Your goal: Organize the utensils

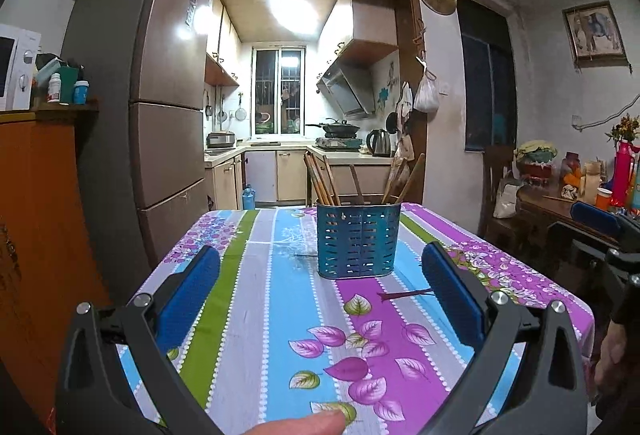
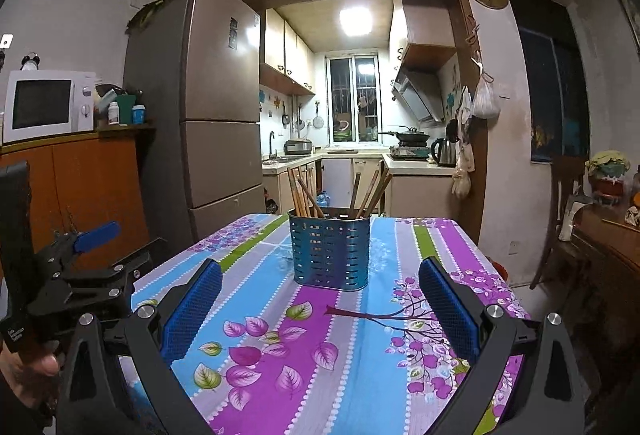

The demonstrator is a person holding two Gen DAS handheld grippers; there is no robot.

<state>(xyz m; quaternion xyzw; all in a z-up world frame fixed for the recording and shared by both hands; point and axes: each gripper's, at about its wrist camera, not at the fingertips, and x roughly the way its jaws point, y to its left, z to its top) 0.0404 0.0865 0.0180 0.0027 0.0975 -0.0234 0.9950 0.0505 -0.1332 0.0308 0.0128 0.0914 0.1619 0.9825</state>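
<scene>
A blue perforated metal utensil holder (image 1: 358, 241) (image 2: 329, 249) stands upright on the table's striped floral cloth (image 1: 256, 315) (image 2: 360, 355), near the far end. Several brown wooden chopsticks (image 1: 318, 179) (image 2: 300, 193) lean out of it, one bunch at its left side and others at its right. My left gripper (image 1: 320, 267) hovers low over the near part of the table, open and empty, the holder straight ahead beyond its blue pads. My right gripper (image 2: 320, 279) is likewise open and empty, facing the holder. The left gripper (image 2: 96, 247) also shows at the left edge of the right wrist view.
A tall refrigerator (image 1: 160, 107) (image 2: 216, 103) stands left of the table, with an orange cabinet (image 2: 80, 187) and microwave (image 2: 44, 105) further left. A dark sideboard crowded with bottles and flowers (image 1: 580, 187) lies to the right. Behind the table opens a kitchen doorway (image 1: 304, 139).
</scene>
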